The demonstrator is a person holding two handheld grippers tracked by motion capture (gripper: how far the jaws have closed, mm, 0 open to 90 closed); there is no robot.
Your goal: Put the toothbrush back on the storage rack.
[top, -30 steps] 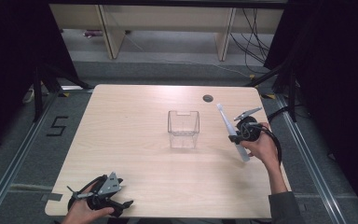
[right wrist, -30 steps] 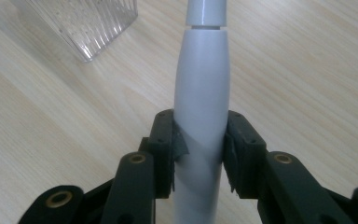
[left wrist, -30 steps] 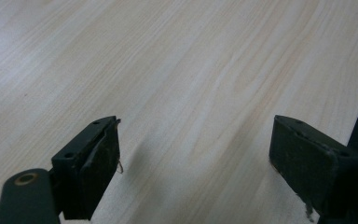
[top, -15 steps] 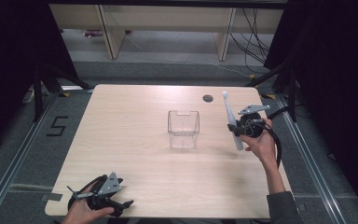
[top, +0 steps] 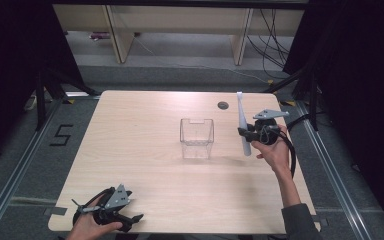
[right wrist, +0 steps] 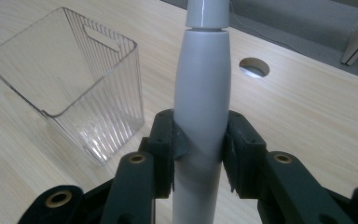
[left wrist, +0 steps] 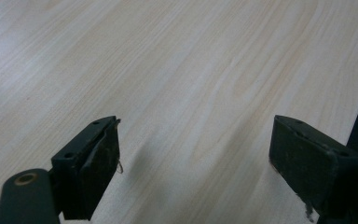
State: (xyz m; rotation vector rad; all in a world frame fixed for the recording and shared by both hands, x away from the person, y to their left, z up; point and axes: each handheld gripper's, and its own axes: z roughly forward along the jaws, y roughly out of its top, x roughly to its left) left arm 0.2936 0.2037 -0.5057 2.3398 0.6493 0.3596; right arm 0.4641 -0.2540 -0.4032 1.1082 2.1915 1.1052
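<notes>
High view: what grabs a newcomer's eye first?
The right gripper shut on a long grey stick, held nearly upright near the table's right edge. Next, the clear bin mid-table, empty. The left gripper sits at the near left corner, jaws open.

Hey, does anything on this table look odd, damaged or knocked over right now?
Nothing stands out. The clear bin stands upright and empty, the right gripper holds the grey handle squarely, and the left gripper rests open near the table edge.
</notes>
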